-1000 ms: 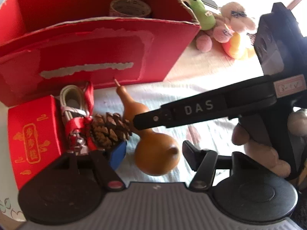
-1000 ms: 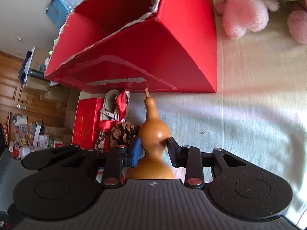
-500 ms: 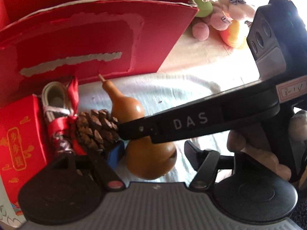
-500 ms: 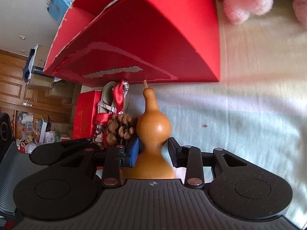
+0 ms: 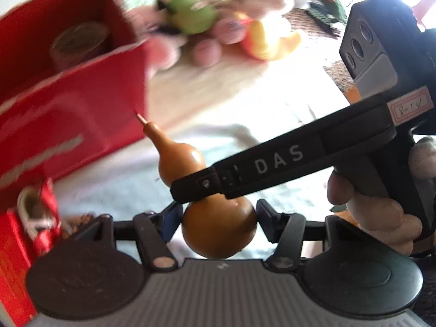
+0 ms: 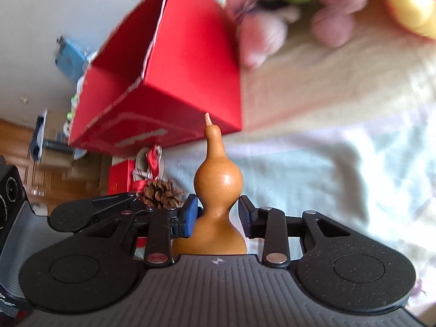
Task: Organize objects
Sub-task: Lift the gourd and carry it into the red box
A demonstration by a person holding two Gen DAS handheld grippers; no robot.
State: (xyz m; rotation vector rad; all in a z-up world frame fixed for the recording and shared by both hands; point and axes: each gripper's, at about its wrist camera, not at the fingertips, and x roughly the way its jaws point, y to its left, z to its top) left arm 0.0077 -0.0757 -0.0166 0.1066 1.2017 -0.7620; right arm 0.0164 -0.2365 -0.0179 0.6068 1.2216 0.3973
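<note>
Nearest to you, the gourd (image 6: 218,185) sits with its narrow waist between the jaws of your right gripper (image 6: 217,212), and your left gripper (image 5: 218,218) has its jaws flanking the gourd's fat lower bulb. In both views the pads look close to the skin, yet a sliver of gap seems to show on each side, so I cannot tell whether either pair is truly clamped. Confirm that one gripper has a firm hold at the waist, where the shape locks in, and let the other back off so you do not pull against yourself. The gourd appears raised off the cloth-covered worktop (image 6: 340,169), stem pointing away from you. Just left of it lie the pine cone (image 6: 160,193) and a ribboned bundle (image 6: 148,163) near the worktop's left edge; steer clear of them. Farther on stands the red box (image 6: 190,62), open at the top with a tape roll (image 5: 79,41) inside. Carry the gourd high enough to clear the front wall, then lower it beside the roll.
</note>
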